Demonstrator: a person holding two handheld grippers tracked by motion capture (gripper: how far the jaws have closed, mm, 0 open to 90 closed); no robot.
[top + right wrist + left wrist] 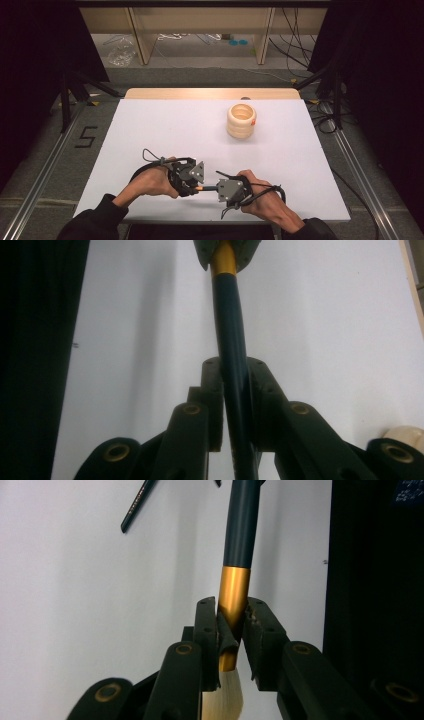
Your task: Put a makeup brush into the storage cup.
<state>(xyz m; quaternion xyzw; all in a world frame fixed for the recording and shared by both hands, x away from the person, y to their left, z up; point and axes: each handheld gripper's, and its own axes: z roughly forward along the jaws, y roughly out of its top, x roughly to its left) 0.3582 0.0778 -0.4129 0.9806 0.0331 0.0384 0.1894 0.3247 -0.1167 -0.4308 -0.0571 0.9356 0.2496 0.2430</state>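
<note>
Holding a brush [206, 189] between both grippers, low over the near tabletop [165, 125]. Right gripper [235, 372] fingers clamp the dark handle; left gripper [232, 615] fingers pinch the gold ferrule, bristles behind them. Handover looks midway: both grips on, neither released. Long axis level, running fingers to fingers, bristles toward the left hand. Wooden ring holder [241, 120] far beyond, apparently still to reach.

Grey floor [210, 75]; wooden shelving [200, 22] behind
</note>
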